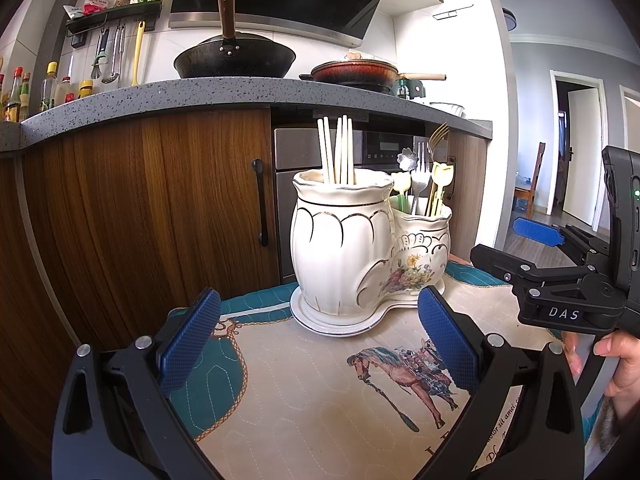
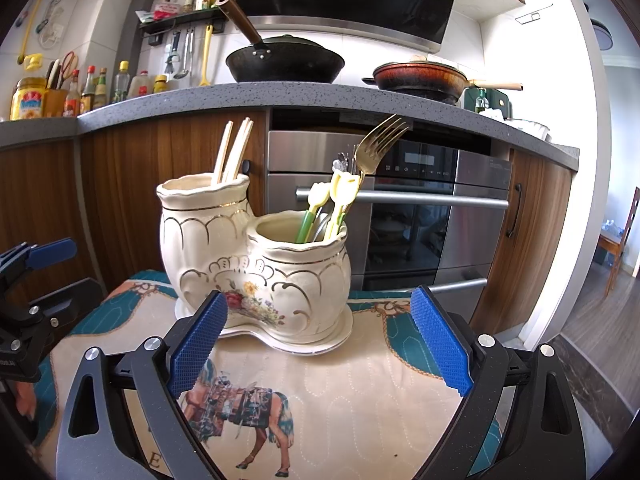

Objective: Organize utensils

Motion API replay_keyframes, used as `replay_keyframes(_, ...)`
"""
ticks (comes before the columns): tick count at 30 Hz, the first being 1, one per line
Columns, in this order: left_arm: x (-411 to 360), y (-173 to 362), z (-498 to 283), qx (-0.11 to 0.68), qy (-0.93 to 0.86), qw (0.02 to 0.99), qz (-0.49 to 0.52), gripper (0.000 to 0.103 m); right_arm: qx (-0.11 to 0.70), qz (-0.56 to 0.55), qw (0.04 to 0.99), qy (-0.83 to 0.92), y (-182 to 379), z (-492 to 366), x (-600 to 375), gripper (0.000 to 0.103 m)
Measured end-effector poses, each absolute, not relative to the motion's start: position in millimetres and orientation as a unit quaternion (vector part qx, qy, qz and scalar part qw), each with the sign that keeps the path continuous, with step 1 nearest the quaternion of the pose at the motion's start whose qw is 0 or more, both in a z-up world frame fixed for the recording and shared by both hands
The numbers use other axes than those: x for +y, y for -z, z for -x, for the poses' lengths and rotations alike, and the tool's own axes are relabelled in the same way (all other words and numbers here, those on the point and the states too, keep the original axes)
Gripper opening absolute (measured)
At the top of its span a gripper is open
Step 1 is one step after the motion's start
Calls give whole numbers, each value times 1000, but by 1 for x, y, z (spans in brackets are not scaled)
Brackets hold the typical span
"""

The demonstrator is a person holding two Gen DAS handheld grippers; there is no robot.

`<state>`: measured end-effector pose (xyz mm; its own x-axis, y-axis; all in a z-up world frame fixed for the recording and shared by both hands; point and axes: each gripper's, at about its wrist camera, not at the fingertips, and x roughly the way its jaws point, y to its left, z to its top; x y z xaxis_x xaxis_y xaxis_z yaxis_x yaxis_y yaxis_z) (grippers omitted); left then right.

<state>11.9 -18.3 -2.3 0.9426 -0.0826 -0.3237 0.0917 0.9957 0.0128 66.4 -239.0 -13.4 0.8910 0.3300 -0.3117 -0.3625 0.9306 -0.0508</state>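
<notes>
Ceramic cream double-pot utensil holder (image 1: 352,248) stood mid-frame on quilted desk mat (image 1: 320,392) | fragile, slippery glaze; grip utensil handles | left gripper (image 1: 316,344), right gripper (image 2: 320,340): jaws wide apart, empty

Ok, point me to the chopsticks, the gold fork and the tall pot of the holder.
chopsticks (image 1: 339,148), left wrist view, on the upper shafts above the rim.
gold fork (image 2: 380,140), right wrist view, on the head just below the tines.
tall pot (image 1: 340,248), left wrist view, on the ribbed front wall.
</notes>
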Motion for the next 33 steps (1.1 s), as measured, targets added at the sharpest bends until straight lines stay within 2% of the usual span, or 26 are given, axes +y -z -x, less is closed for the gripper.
replay_keyframes(33,-19,4,-13,171,32,985,-14,97,151,54,971,-179,13,-67,-239,94)
